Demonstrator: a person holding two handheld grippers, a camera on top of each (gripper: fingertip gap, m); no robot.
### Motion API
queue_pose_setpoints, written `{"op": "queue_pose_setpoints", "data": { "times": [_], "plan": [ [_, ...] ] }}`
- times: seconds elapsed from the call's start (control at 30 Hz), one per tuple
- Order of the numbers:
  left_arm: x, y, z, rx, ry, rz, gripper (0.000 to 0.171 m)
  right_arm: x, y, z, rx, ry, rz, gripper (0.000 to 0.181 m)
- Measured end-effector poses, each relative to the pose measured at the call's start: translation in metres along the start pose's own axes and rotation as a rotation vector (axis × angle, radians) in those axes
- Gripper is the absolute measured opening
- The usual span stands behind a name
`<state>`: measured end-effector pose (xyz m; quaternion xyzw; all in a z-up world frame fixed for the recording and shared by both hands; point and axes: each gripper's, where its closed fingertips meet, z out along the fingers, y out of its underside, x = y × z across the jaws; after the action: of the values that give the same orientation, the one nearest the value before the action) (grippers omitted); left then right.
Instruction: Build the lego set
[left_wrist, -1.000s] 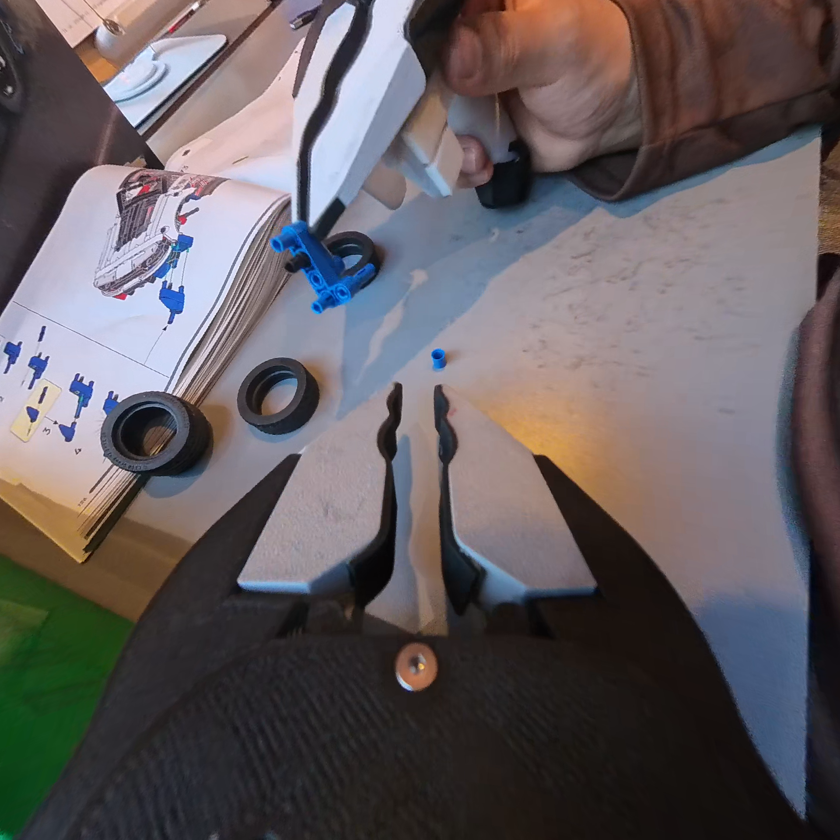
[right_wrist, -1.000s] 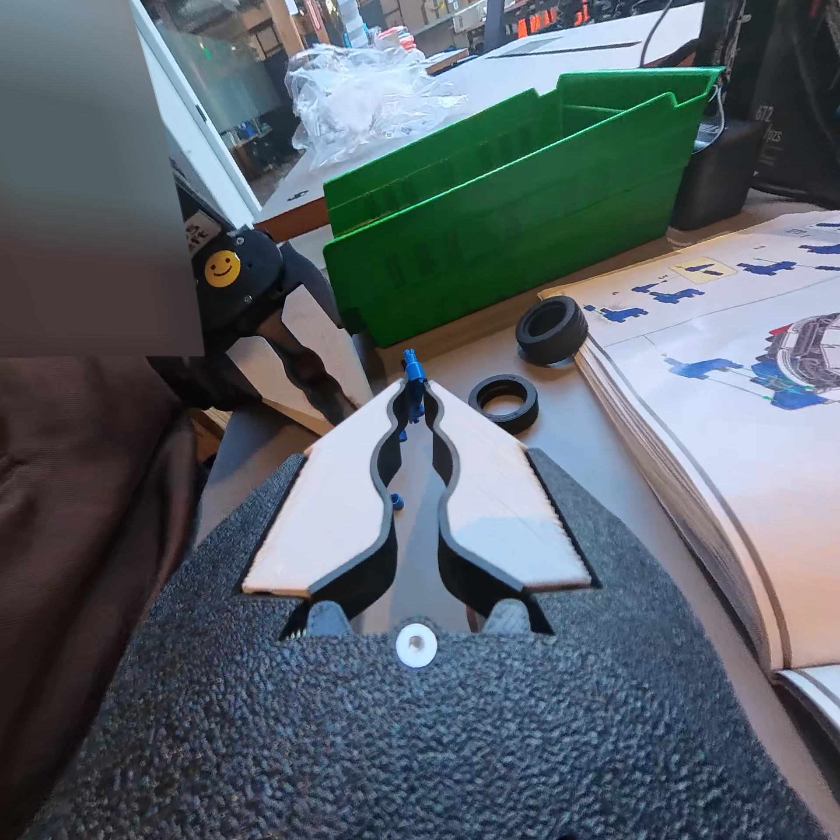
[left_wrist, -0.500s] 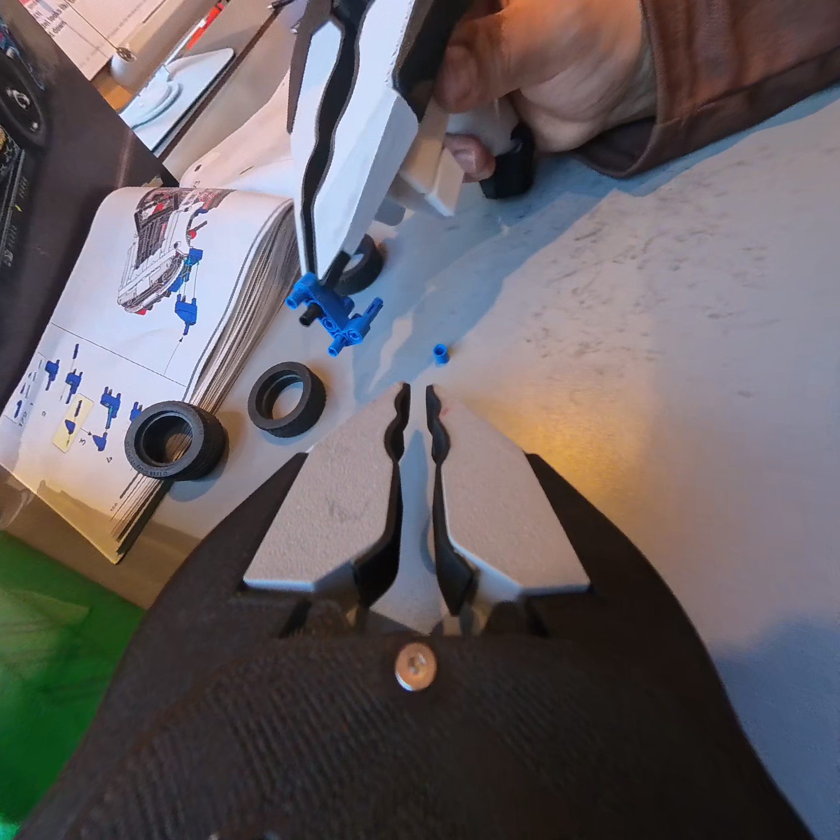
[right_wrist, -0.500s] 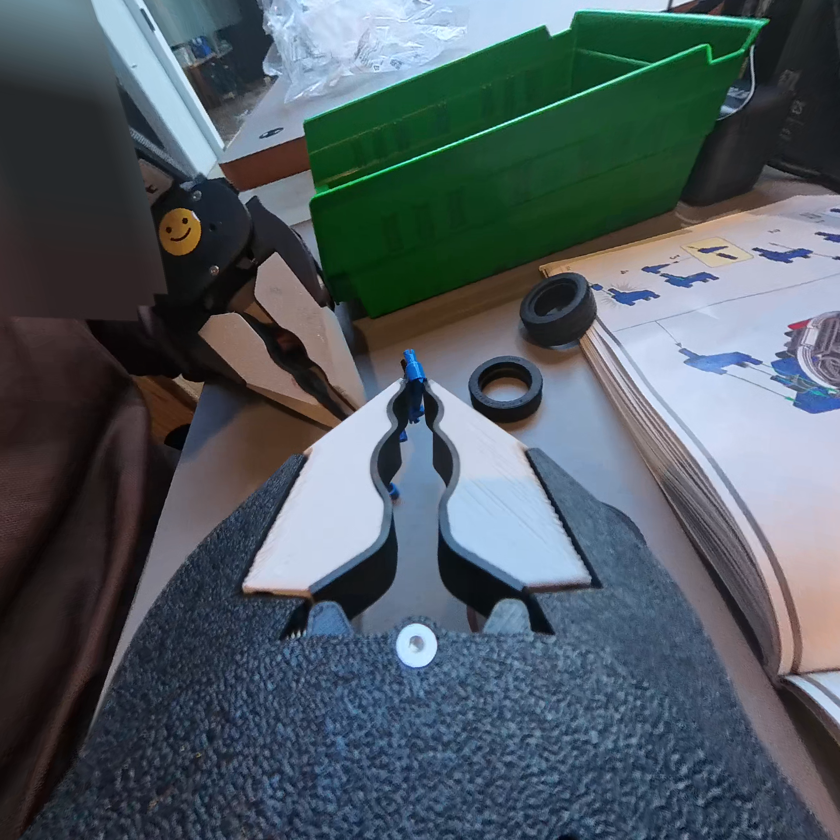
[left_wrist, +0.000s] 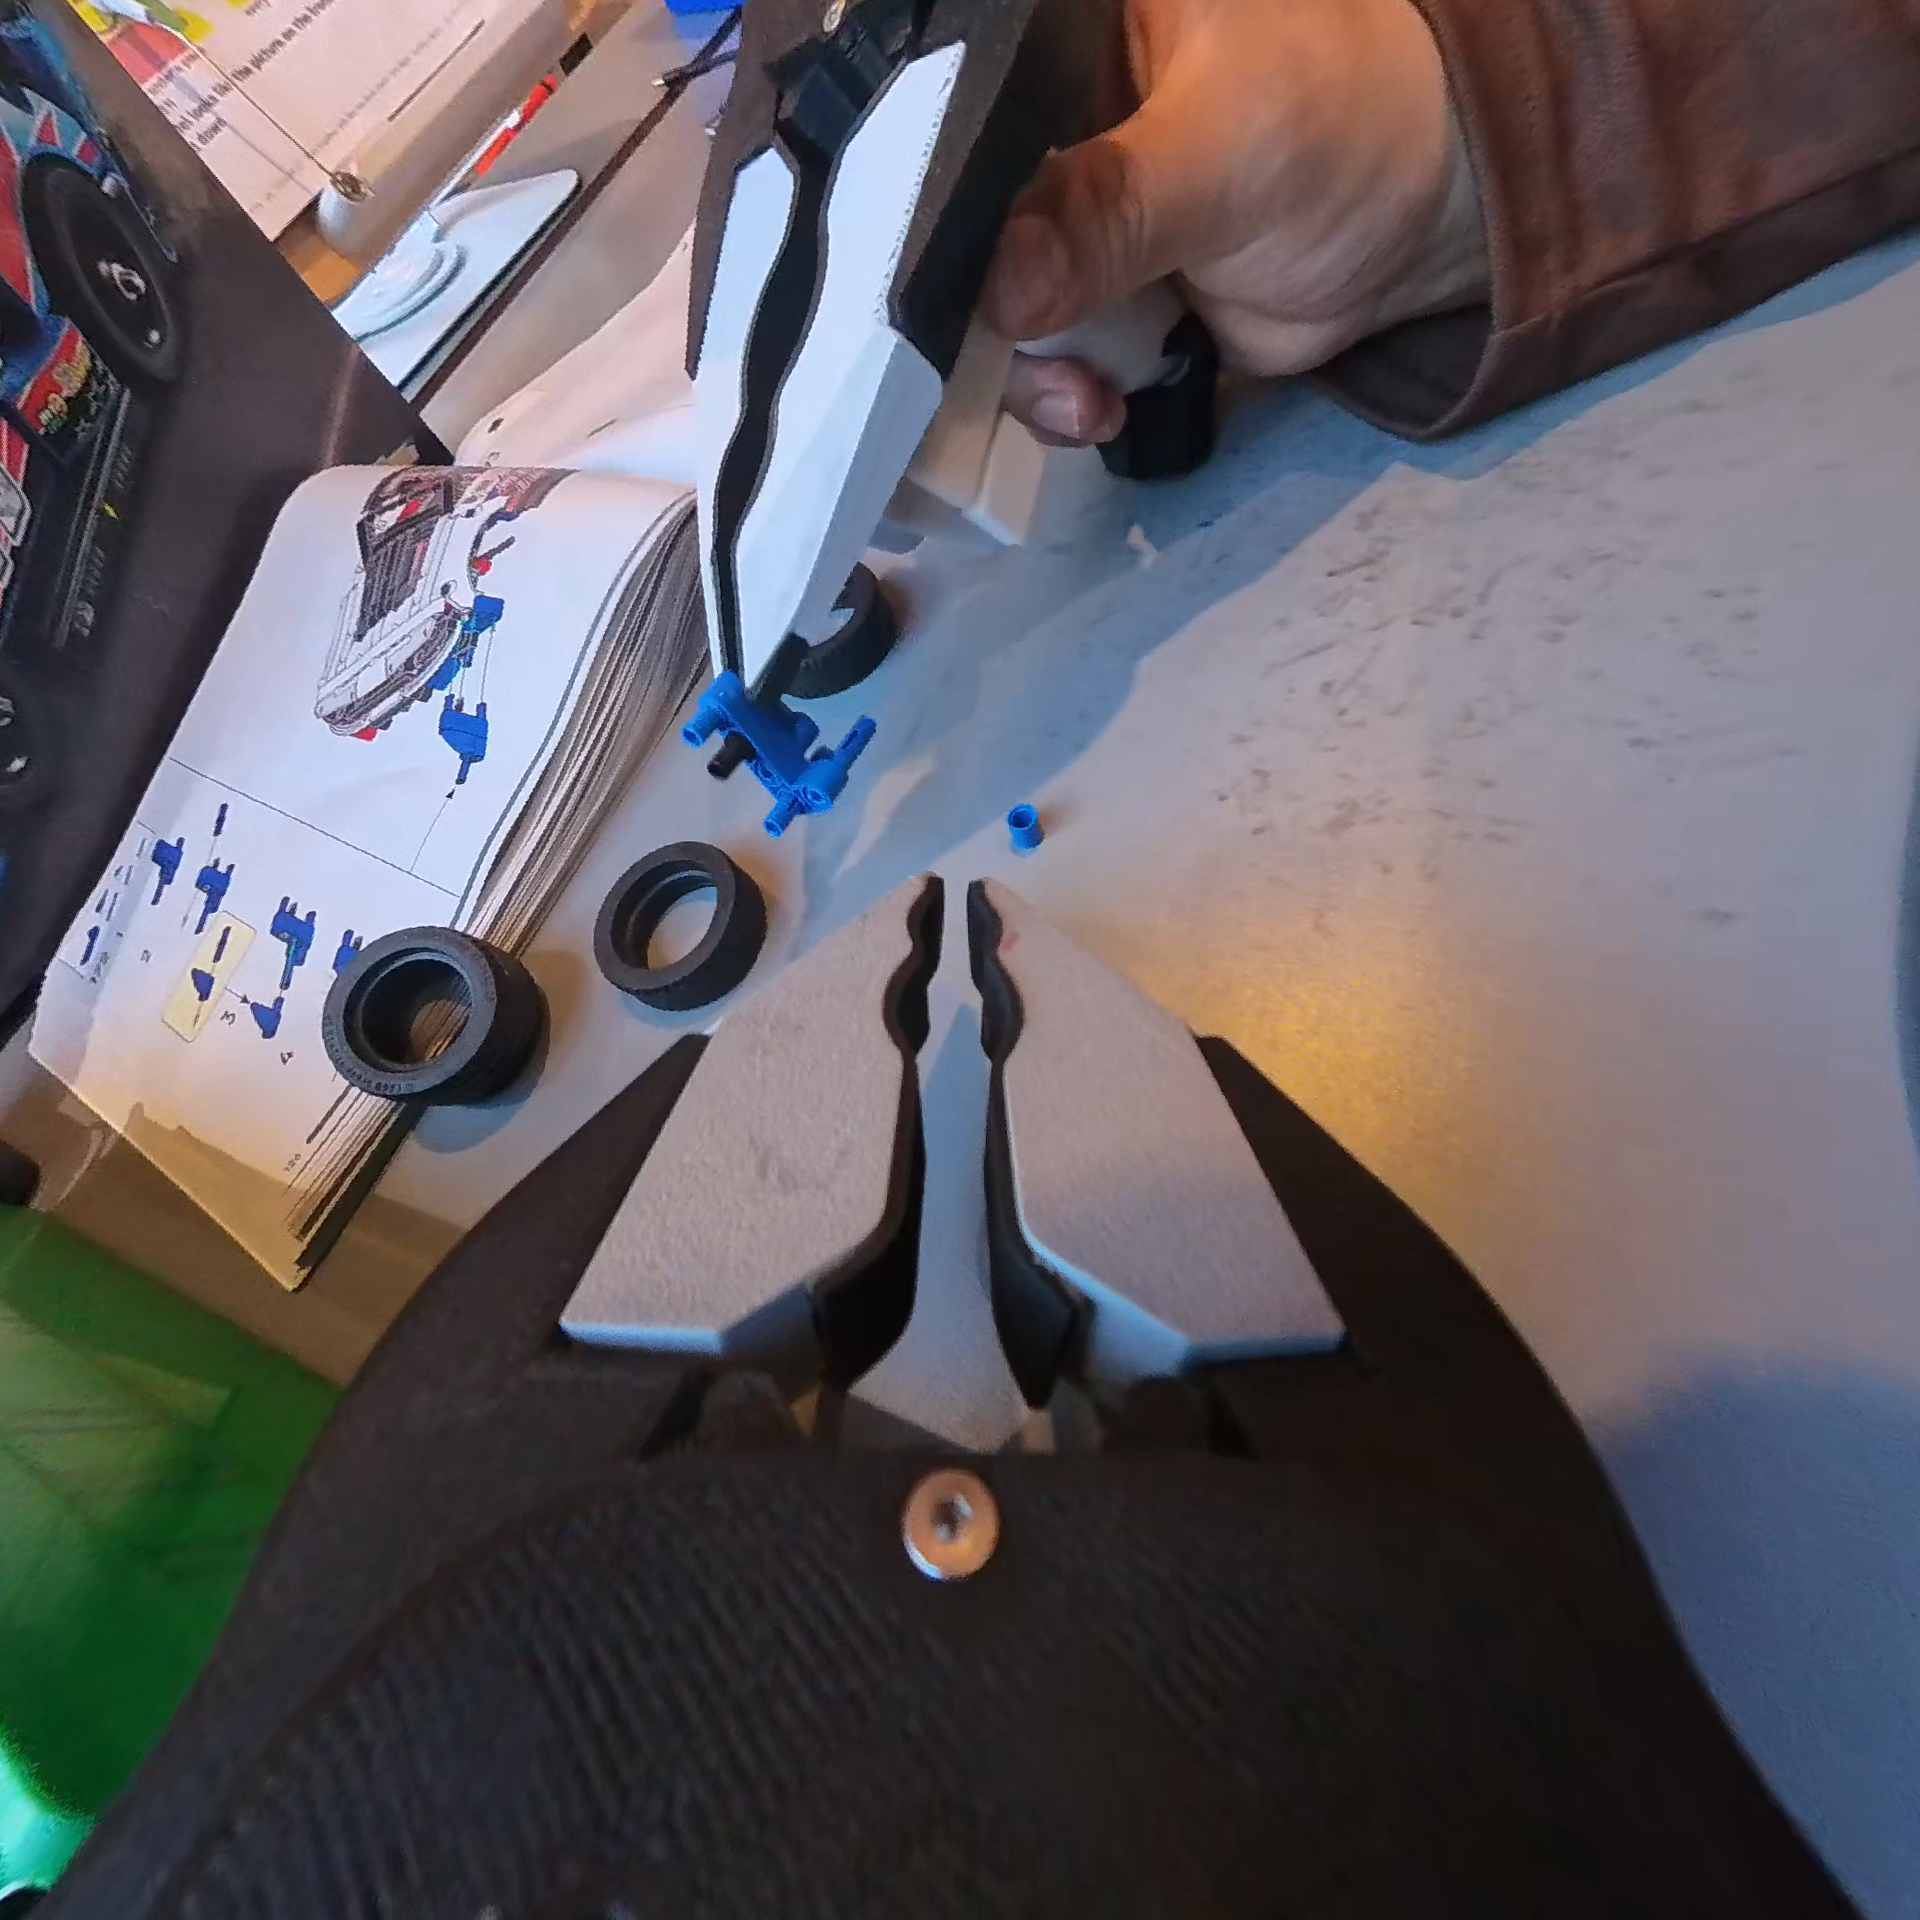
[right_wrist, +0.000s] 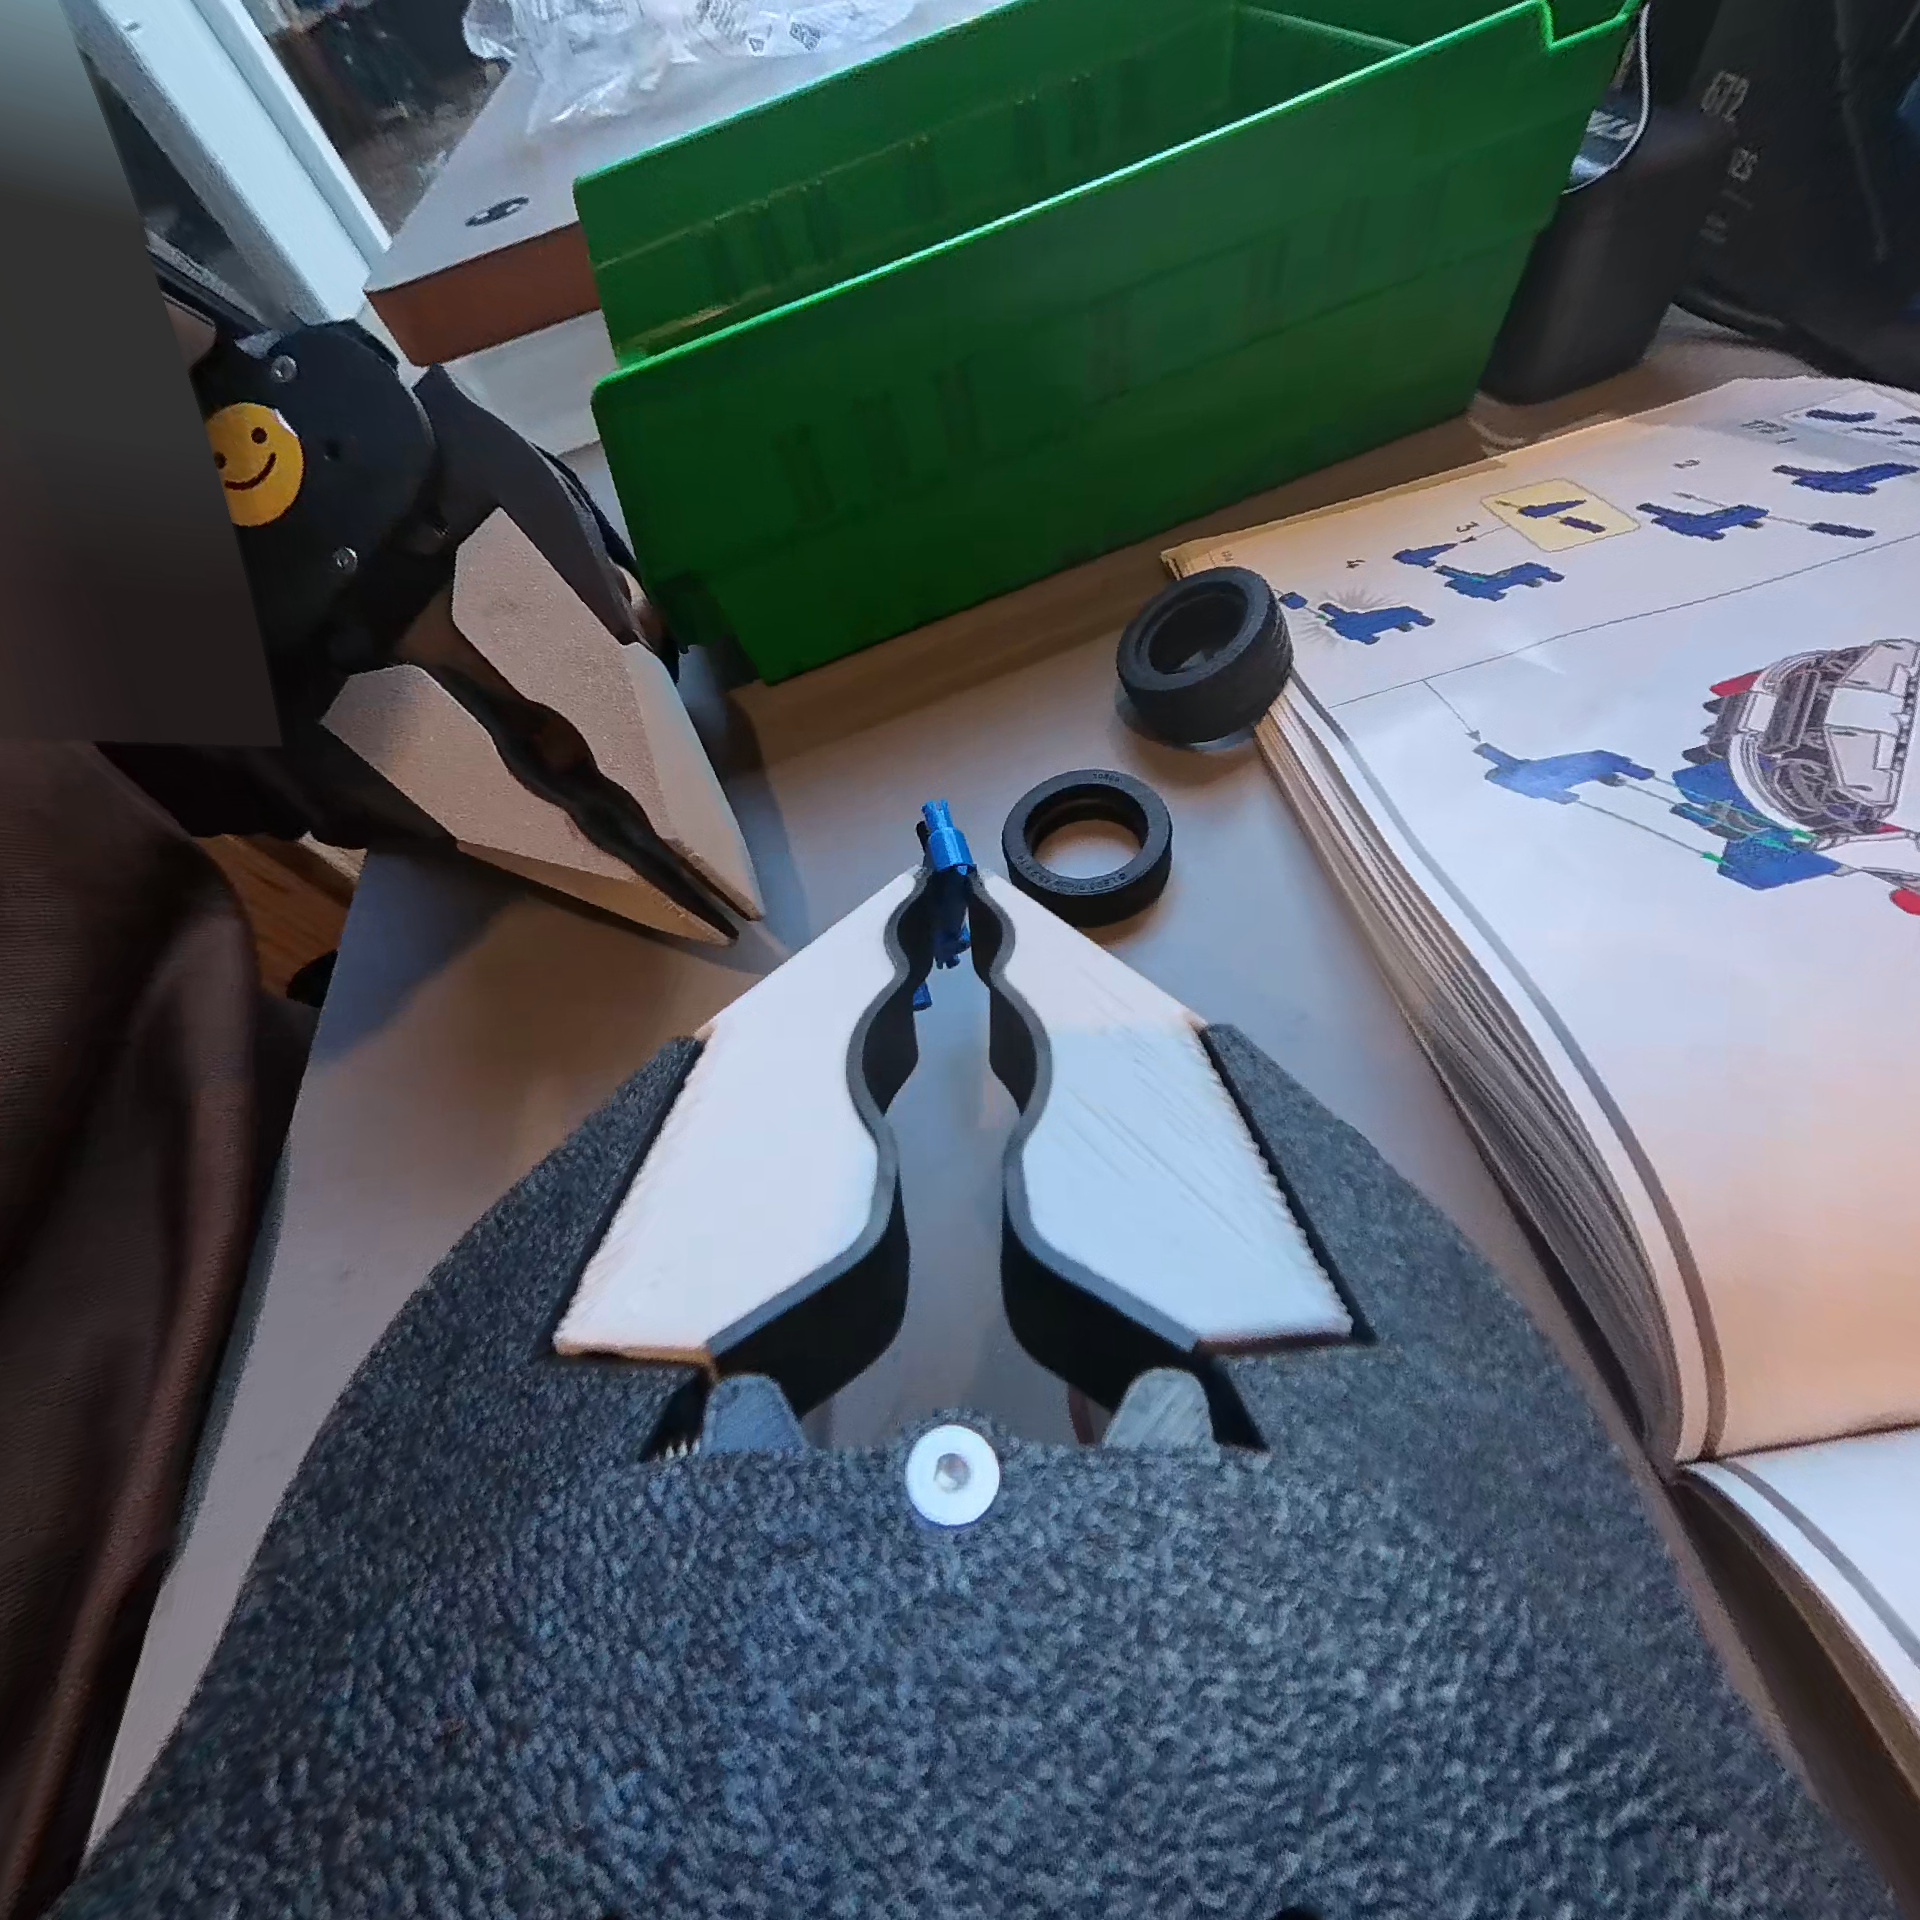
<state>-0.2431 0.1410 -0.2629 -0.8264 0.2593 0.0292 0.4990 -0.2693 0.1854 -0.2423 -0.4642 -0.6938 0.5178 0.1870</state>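
My right gripper (right_wrist: 945, 883) is shut on a small blue Lego assembly (right_wrist: 943, 844) and holds it just above the grey table. In the left wrist view the right gripper (left_wrist: 764, 691) comes down from the top with the blue assembly (left_wrist: 777, 756) at its tips. My left gripper (left_wrist: 951, 891) is empty, its fingers almost together, close in front of the assembly. A tiny blue pin (left_wrist: 1025, 828) lies on the table just right of the left tips. The left gripper (right_wrist: 740, 920) also shows at the left of the right wrist view.
An open instruction booklet (left_wrist: 395, 779) (right_wrist: 1558, 987) lies beside the work spot. Three black tyres lie near it: a slim one (left_wrist: 683, 925) (right_wrist: 1086, 847), a thick one (left_wrist: 431, 1013) (right_wrist: 1205, 655), and one behind the right gripper (left_wrist: 852, 639). A green bin (right_wrist: 1039, 364) stands behind. My right fingertips sit around 6 cm from my left ones.
My left gripper's fingers have narrowed from a clear gap to nearly touching. My right gripper has brought the blue assembly nearer to the left tips, away from the tyre behind it.
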Motion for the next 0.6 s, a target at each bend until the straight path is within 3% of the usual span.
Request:
{"op": "queue_pose_setpoints", "data": {
  "times": [0.6],
  "plan": [
    [0.0012,0.0006,0.0006,-0.006,-0.003,0.014,0.0,0.0009,0.0061,0.0045,-0.044,0.024,-0.015,0.006]
  ]
}}
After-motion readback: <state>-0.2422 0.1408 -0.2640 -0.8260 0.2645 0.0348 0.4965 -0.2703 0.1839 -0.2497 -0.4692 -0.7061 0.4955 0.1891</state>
